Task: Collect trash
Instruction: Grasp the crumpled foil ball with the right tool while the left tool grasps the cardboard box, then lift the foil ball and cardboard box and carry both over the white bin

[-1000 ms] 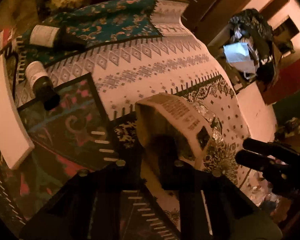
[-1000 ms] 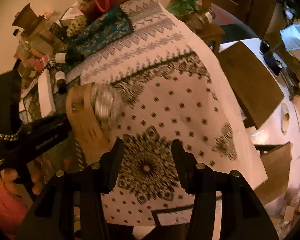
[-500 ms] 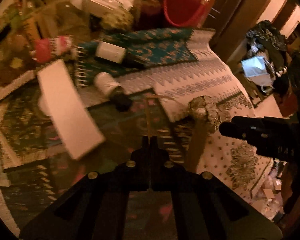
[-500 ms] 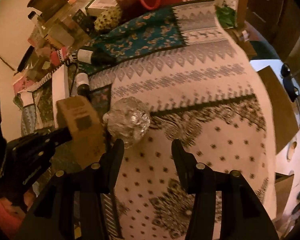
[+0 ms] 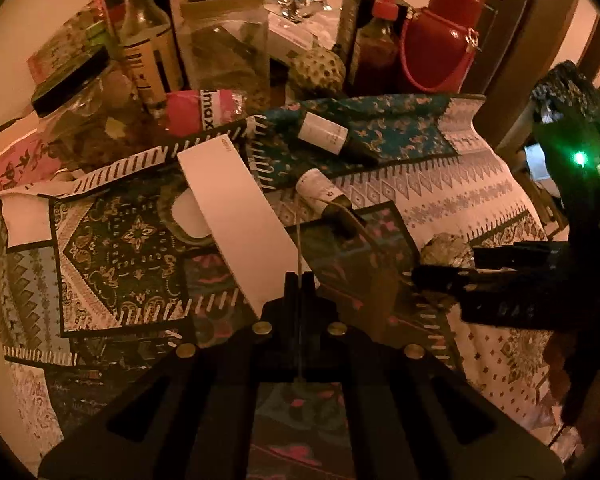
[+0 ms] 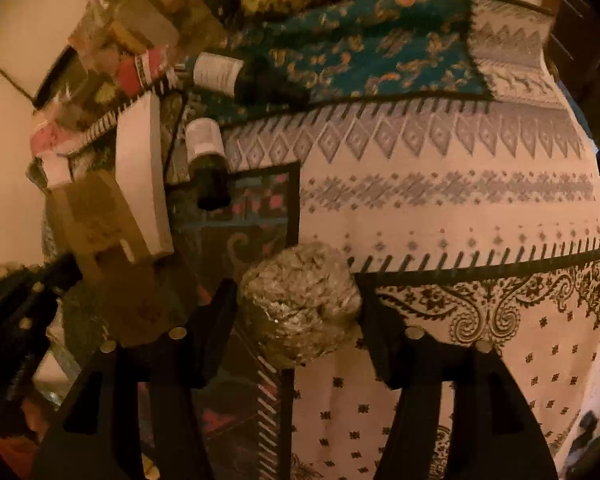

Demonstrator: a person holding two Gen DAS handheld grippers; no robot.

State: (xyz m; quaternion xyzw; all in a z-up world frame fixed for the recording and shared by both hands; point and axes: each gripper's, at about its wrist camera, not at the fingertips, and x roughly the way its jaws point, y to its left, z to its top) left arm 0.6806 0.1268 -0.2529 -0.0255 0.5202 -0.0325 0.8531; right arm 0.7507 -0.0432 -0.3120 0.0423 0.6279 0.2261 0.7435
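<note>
While patterned cloths [image 6: 440,200] cover the table, left hand-held gripper [image 5: 299,280] pinches flattened cardboard [image 5: 364,256]; right hand-held gripper [image 6: 296,312] opens around foil ball [image 6: 300,300].

Both views are dimly lit in warm amber. Edges are bent and vignetted by fisheye distortion, detail is softened by grain, and foreground parts are lost in shadow.
</note>
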